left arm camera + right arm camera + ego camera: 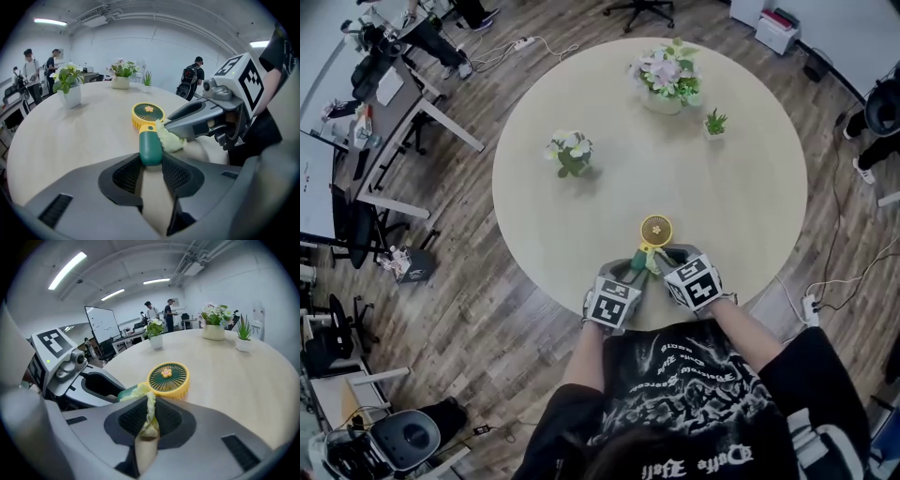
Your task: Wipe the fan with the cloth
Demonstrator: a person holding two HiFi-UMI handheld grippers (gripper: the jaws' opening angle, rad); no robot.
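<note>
Closest to the lens, the left claw [151,164] stands about half open and is clenched on the dark green handle of the fan [148,114], its ribbed pads pressing either side of the handle's lower end. The right claw [150,401] is nearly closed, pinching a fold of the pale yellow-green cloth [149,420] that runs up between its pads. The rest of the cloth bunches out past the tips against the neck of the fan, where handle meets head, on the handle's right side.

The fan is a small hand-held one: a round yellow grille head with dark green vanes, a little flower-shaped hub, and a stubby green handle. It sits at the near edge of the worktop [741,187], just in front of the person, with its face tilted upward and its head pointing away from them. Whether the head rests on the surface cannot be told.

From the head view the two claws meet at the handle, tips just beside each other. Well apart, on the far half of the round, pale wood worktop, stand a pot of white flowers [570,152], a larger bouquet [666,80] and a small spiky plant [714,122]. A whiteboard [101,324] and people stand in the room beyond.
</note>
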